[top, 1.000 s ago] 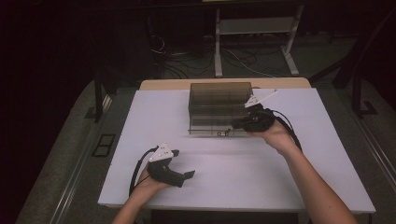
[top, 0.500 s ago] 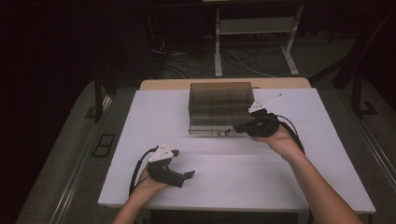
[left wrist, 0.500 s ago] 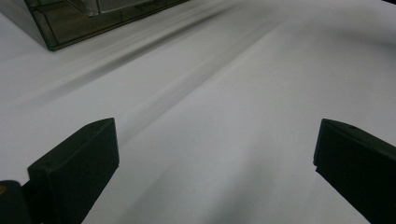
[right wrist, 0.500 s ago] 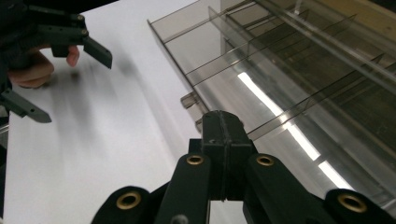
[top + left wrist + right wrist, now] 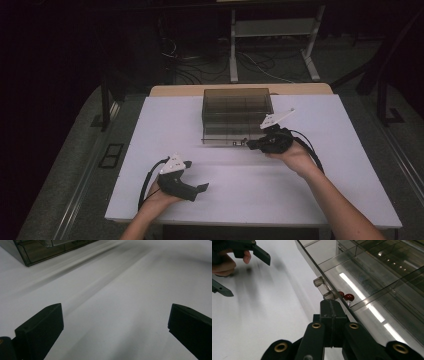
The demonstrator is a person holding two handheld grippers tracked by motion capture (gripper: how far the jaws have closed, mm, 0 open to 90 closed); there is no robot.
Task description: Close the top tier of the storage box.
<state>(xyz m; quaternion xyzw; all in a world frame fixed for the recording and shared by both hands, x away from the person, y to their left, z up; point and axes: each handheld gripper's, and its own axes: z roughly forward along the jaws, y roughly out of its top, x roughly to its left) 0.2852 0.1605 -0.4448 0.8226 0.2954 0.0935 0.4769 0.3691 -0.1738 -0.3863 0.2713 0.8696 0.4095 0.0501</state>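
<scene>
A smoky transparent compartment box [image 5: 237, 112] stands at the back middle of the white table [image 5: 150, 150]. My right gripper [image 5: 251, 145] is at the box's front edge, right of centre. In the right gripper view its jaws are pressed together, and the right gripper [image 5: 331, 305] tip sits just below a small clear latch [image 5: 323, 287] on the box front [image 5: 367, 272]. Two red beads [image 5: 347, 297] lie inside, behind that wall. My left gripper [image 5: 202, 188] rests near the front left of the table. In its own view the left gripper [image 5: 115, 327] is open over bare tabletop, with a box corner [image 5: 32, 252] far off.
The table's front edge [image 5: 250, 220] runs just below both hands. Behind the table, a white stand [image 5: 272, 35] and loose cables [image 5: 190, 65] sit on the dark floor. Bare white surface [image 5: 240, 175] lies between the two grippers.
My right gripper has slid a little toward the person and down to the box's front edge near the latch. The left gripper has stayed where it was.
</scene>
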